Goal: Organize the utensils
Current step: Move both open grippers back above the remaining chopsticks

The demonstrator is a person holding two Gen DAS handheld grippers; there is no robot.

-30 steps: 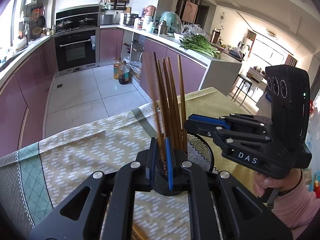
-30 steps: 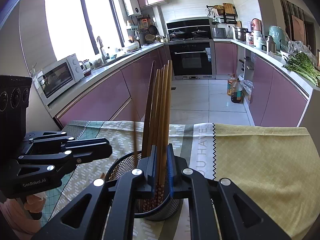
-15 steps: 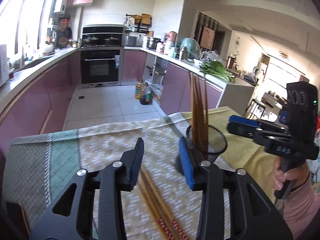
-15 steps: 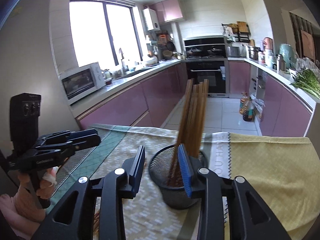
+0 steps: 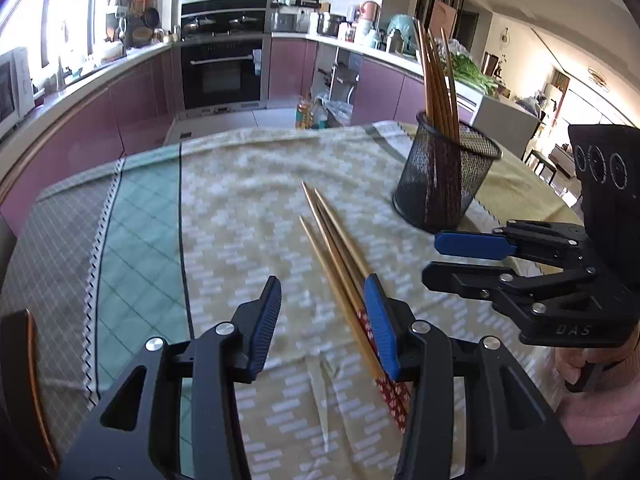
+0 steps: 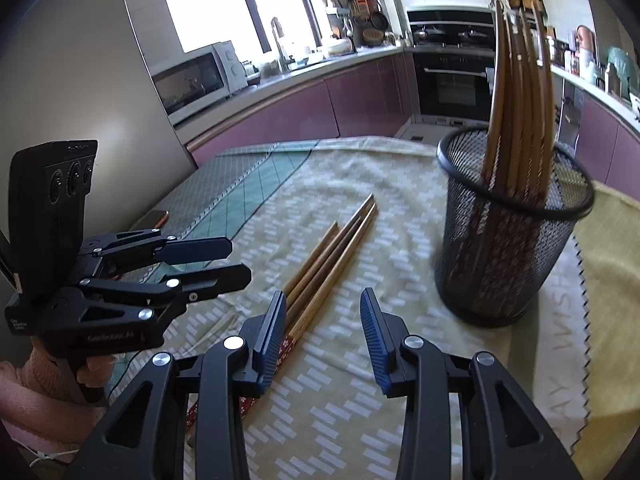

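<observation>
A black mesh cup [image 5: 444,178] stands on the tablecloth and holds several wooden chopsticks [image 5: 438,84]; it also shows in the right wrist view [image 6: 508,236] with the chopsticks [image 6: 520,92] upright in it. Loose chopsticks [image 5: 340,264] lie on the cloth in front of the cup, also in the right wrist view [image 6: 332,252]. My left gripper [image 5: 324,322] is open and empty, low over the loose chopsticks, its right finger beside them. My right gripper [image 6: 322,338] is open and empty, just right of the same chopsticks, and shows in the left wrist view [image 5: 452,260].
A patterned tablecloth [image 5: 240,208] covers the table, with a yellow part [image 6: 616,280] to the right. A phone [image 6: 154,218] lies near the far left edge. Kitchen cabinets and an oven [image 5: 222,72] stand beyond the table.
Both grippers were shut on chopsticks standing in the cup, then opened and pulled back. They now hover low over the loose chopsticks on the cloth.
</observation>
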